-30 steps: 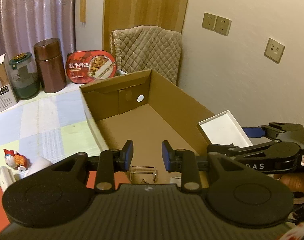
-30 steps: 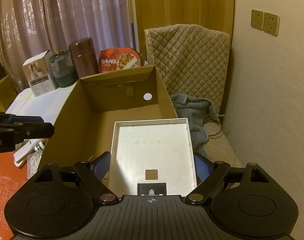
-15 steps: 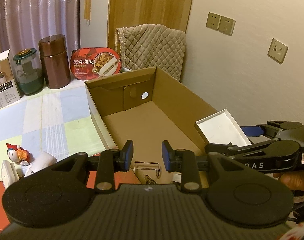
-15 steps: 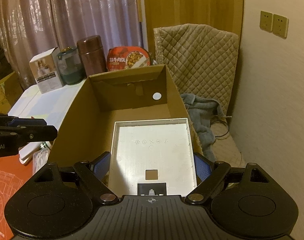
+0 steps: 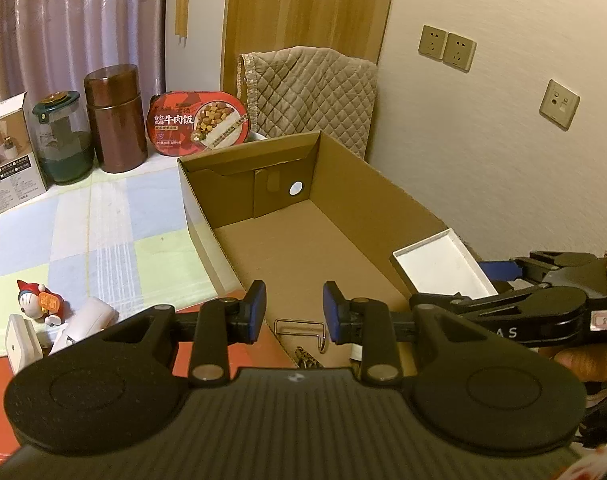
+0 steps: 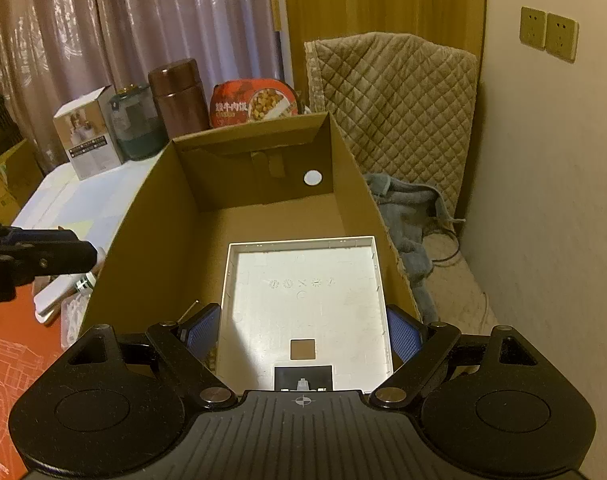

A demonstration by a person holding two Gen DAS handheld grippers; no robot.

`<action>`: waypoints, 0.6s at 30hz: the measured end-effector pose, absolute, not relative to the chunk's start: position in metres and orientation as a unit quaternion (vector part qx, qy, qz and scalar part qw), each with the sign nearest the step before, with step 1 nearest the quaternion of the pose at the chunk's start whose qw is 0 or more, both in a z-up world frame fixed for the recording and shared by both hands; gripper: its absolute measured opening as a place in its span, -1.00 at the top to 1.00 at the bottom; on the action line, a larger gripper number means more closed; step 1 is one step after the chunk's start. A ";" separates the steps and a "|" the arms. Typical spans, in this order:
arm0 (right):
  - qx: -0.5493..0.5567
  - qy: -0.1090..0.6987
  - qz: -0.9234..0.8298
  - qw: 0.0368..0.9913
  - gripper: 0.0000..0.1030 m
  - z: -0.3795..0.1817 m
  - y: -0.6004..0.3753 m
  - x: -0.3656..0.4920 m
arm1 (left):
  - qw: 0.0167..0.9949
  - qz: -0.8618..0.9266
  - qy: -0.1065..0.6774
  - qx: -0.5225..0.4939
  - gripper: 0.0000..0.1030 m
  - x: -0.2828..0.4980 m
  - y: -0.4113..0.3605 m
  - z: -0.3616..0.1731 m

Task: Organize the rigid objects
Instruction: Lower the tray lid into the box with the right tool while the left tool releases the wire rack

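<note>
The right claw [image 6: 303, 334] grips a shallow white plastic tray [image 6: 305, 308] by its two side edges, the blue pads pressed against them, and holds it over the near end of an open cardboard box [image 6: 143, 240]. The tray is tilted with its open side up, and a small square hole shows near its near edge. From the left wrist view the same tray [image 5: 443, 268] sits above the box's right wall [image 5: 383, 200], with part of a hand [image 5: 583, 364] visible under that claw.

The left claw [image 5: 293, 312] is at its narrowest with nothing between its fingers, a small gap between the blue pads, and hangs over the near left corner of the box. A bent metal wire piece [image 5: 301, 328] lies on the box floor just beyond it.

Left of the box, on a checked cloth [image 5: 83, 232] over the bench, stand a brown canister [image 5: 115, 118], a glass jar [image 5: 61, 138], a white carton [image 5: 9, 152] and a red meal pack [image 5: 197, 122] at the far side. Nearer lie a small red and white figurine [image 5: 39, 302] and some white items [image 5: 83, 320].
</note>
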State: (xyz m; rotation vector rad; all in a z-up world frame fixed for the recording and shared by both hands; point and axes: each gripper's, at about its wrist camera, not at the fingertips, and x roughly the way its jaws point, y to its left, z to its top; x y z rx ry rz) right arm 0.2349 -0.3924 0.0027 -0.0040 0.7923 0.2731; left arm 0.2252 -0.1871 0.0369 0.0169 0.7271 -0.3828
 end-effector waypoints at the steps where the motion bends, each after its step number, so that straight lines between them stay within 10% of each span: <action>1: -0.001 0.385 0.133 0.913 -0.61 0.002 -0.393 0.235 | 0.917 -0.186 0.353 0.008 0.50 0.225 -0.187 0.037; 18: 0.007 0.374 0.133 0.918 -0.61 0.017 -0.393 0.224 | 0.921 -0.171 0.349 -0.001 0.50 0.210 -0.172 0.045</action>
